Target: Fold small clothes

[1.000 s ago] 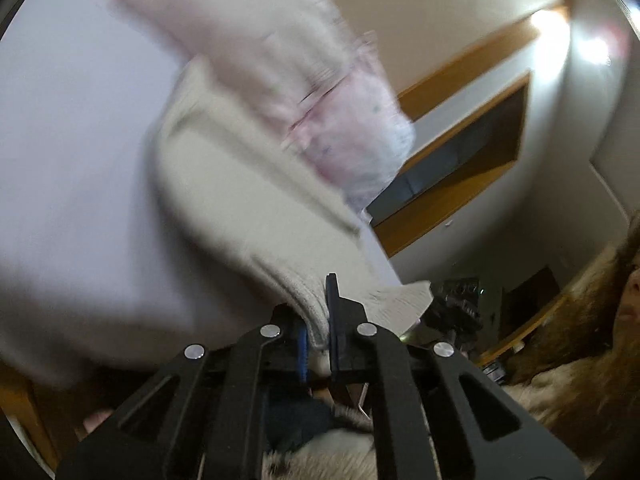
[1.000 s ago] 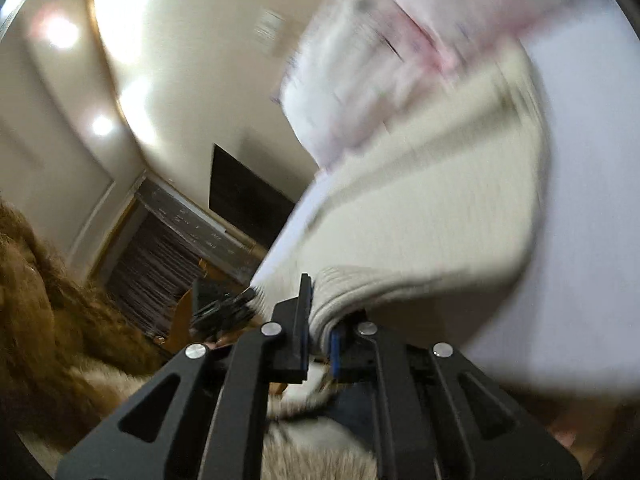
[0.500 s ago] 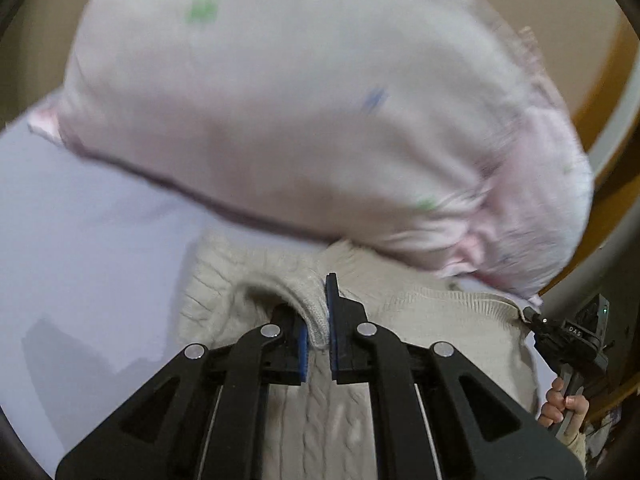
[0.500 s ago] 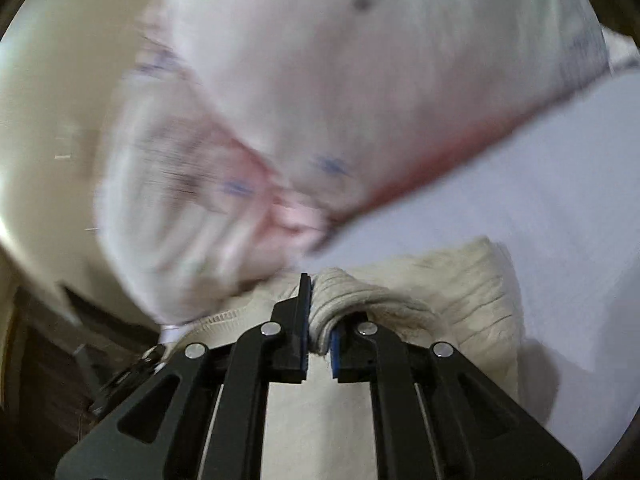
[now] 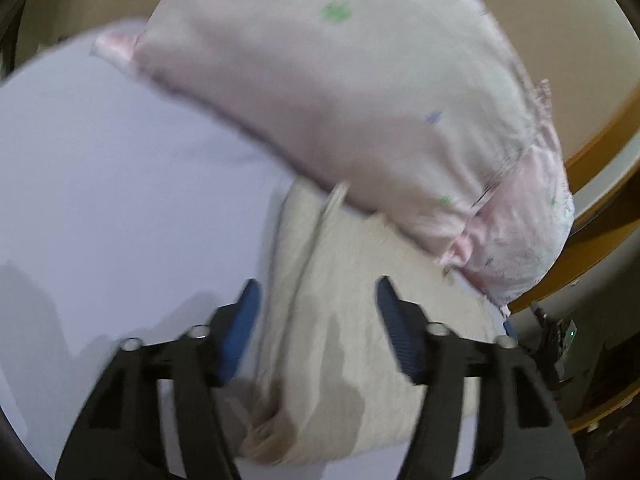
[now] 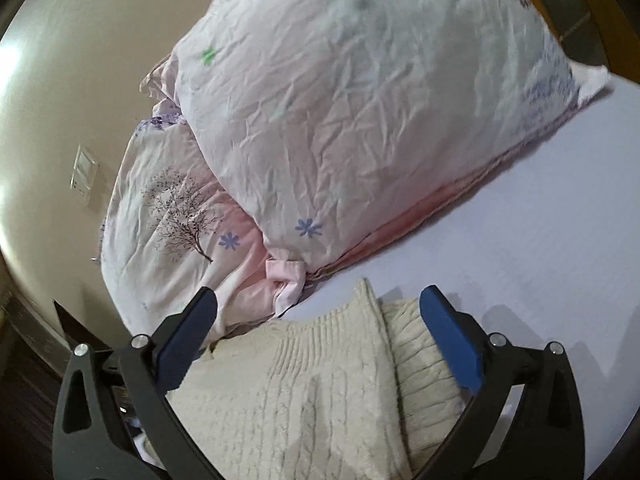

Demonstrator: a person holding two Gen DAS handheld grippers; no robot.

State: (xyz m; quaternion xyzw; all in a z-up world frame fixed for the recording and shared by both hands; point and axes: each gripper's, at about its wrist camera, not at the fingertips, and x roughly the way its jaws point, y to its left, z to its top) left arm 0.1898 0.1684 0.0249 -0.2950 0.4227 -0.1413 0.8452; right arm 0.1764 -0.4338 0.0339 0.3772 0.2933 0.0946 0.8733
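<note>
A cream cable-knit sweater (image 6: 320,392) lies folded on the pale lilac bed sheet (image 6: 540,240), close in front of both grippers. In the left wrist view it shows as a blurred cream shape (image 5: 352,344). My left gripper (image 5: 318,296) is open and empty, its blue pads either side of the sweater's left part. My right gripper (image 6: 318,304) is open and empty above the sweater's ribbed edge.
A large pale pink pillow with small flower prints (image 6: 360,112) lies just beyond the sweater, also in the left wrist view (image 5: 360,92). A pink duvet with a tree print (image 6: 176,216) lies to its left. Beige wall (image 6: 80,80) and wooden bed frame (image 5: 600,216) border the bed.
Both grippers have let go of the sweater and opened wide. The sweater, held up a second ago, now lies flat and folded on the sheet.
</note>
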